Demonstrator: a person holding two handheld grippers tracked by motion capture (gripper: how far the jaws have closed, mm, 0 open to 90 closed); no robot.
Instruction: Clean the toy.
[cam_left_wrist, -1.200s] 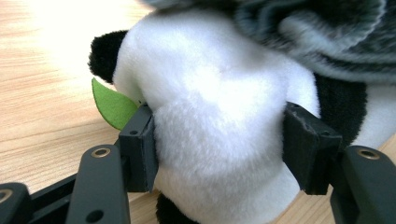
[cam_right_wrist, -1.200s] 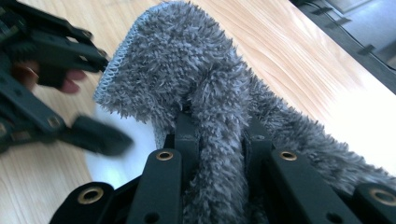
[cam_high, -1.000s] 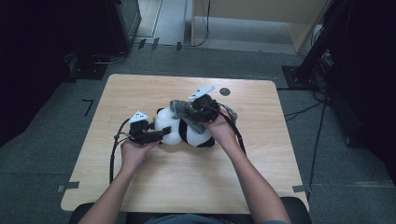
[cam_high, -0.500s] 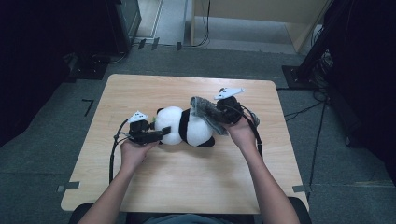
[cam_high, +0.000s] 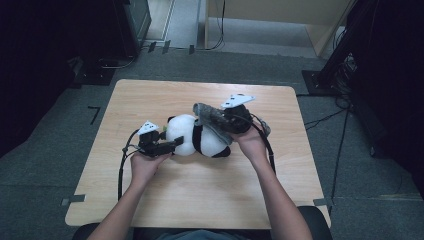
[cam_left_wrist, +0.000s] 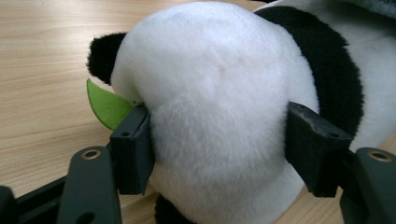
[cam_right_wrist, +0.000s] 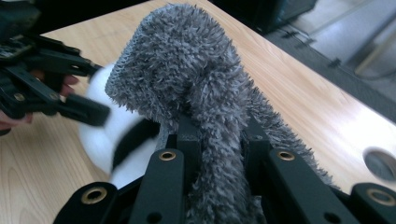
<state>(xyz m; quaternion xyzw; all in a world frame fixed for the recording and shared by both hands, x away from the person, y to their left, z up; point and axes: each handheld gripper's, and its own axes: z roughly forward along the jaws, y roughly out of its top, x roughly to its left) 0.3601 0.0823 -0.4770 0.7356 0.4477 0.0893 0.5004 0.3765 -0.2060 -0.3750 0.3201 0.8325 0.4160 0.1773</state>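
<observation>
White and black plush fur is between the jaws of my left claw (cam_left_wrist: 219, 144): I grasp the soft panda toy (cam_high: 197, 136) by its round white head, with one jaw pressed into the fur on each side. From above, the panda lies on its side near the middle of the light wooden worktop (cam_high: 200, 200), with the head toward my left hand (cam_high: 145, 165) and the black-banded body toward my right. A small green felt leaf (cam_left_wrist: 106, 105) sticks out at the panda's face, just beside one jaw and close to a black ear. My right claw (cam_right_wrist: 217, 154) is clenched on a grey shaggy microfibre cloth (cam_right_wrist: 196, 93); the cloth is pinched between the two jaws, stands up above them and curls over at the top. In the high view this cloth (cam_high: 212, 117) hangs over the body of the panda, and I cannot tell if it touches the fur. My right hand (cam_high: 250, 142) holds its claw just beyond the panda's back. A dark round hole (cam_right_wrist: 380, 163) is in the worktop near its far edge.
</observation>
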